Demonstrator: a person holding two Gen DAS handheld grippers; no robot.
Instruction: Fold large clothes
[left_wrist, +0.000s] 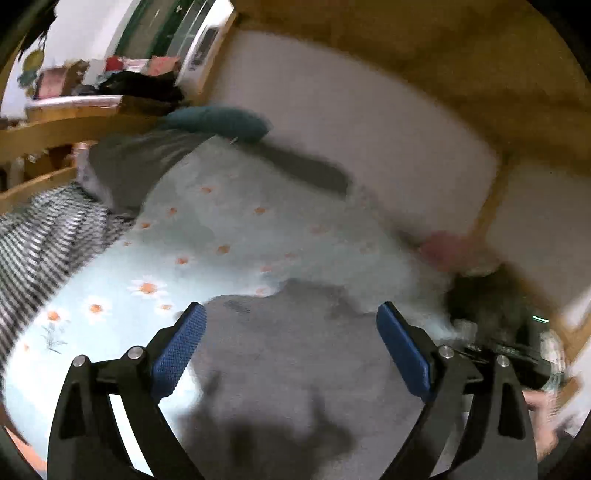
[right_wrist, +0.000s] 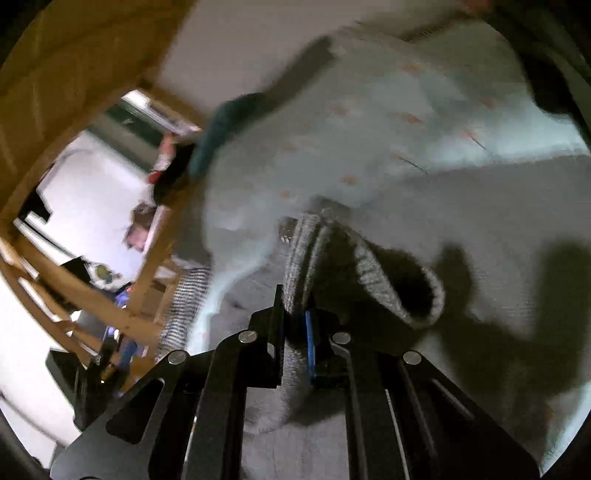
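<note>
The large grey knitted garment (left_wrist: 280, 369) lies spread on the bed with the pale daisy-print sheet (left_wrist: 207, 229), directly below and ahead of both tongs. The left tongs (left_wrist: 290, 350) stand wide open, empty. The right tongs (right_wrist: 295, 332) are closed, pinching its ribbed edge (right_wrist: 306, 240).

A wooden bed frame (left_wrist: 424, 55) encloses a white wall panel (left_wrist: 351, 122) — pale blue daisy-print bedding (left_wrist: 207, 236) covers the bed, a striped blanket (left_wrist: 48, 236) beside it, a cluttered shelf (left_wrist: 92, 99) beyond.
</note>
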